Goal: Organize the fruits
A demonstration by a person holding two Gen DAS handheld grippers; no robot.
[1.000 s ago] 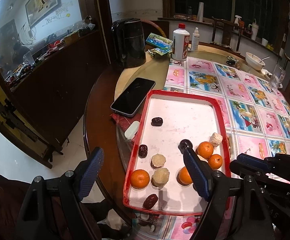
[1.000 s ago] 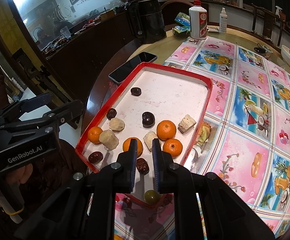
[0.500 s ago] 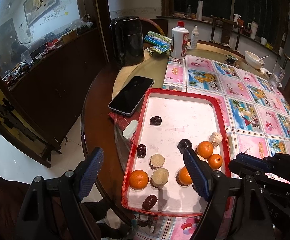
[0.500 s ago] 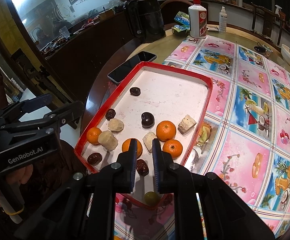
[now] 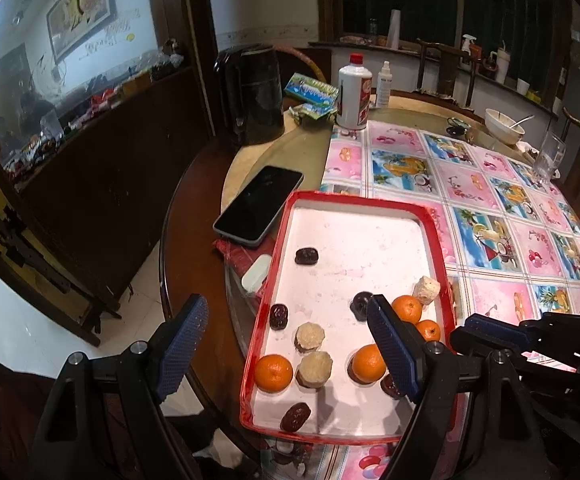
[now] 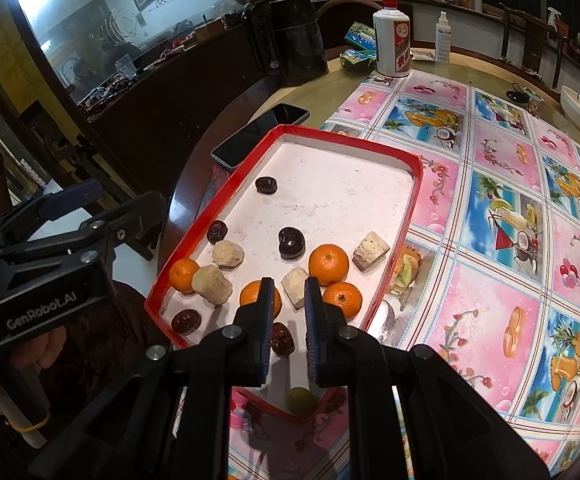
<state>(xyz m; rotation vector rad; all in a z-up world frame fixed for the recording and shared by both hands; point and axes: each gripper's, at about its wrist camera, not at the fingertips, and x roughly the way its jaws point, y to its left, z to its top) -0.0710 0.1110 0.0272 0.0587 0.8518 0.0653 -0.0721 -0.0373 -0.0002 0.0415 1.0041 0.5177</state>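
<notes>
My left gripper (image 5: 286, 344) hangs wide and empty; my right gripper (image 6: 287, 312), narrowed and empty, hovers over the red-rimmed white tray (image 6: 342, 140). Sorting looks barely begun. Next I'd spread it around the pale chunk (image 6: 295, 287) at lower centre, missing the neighbouring small orange mandarins (image 6: 328, 264).

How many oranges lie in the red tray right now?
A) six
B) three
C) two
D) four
D: the right wrist view shows four oranges in the red tray: one by the left rim, one behind the right gripper finger, and two near the right rim.
</notes>
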